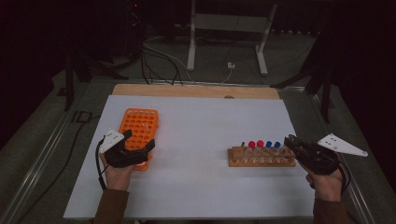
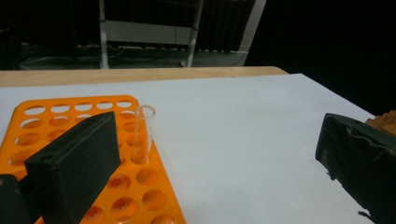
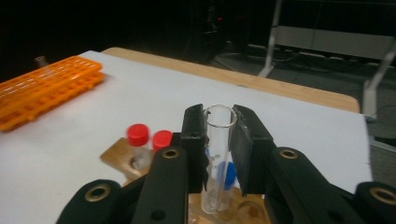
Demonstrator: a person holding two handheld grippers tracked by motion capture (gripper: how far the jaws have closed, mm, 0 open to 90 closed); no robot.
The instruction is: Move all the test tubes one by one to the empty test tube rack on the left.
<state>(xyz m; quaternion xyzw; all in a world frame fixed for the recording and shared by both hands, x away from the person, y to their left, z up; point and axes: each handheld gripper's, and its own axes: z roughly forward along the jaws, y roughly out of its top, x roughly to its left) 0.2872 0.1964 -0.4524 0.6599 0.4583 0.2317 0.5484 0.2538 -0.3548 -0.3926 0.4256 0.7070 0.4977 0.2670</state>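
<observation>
Two hand-held grippers: right [image 3: 218, 140] clamps glass tube [image 3: 217, 154] at wooden rack [image 1: 261, 157] right end; left [image 1: 139, 140] jaws apart over orange rack [image 1: 139, 123].

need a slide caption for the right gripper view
Right gripper clamps an uncapped glass test tube above the wooden rack, red-capped vials beside it.
</observation>
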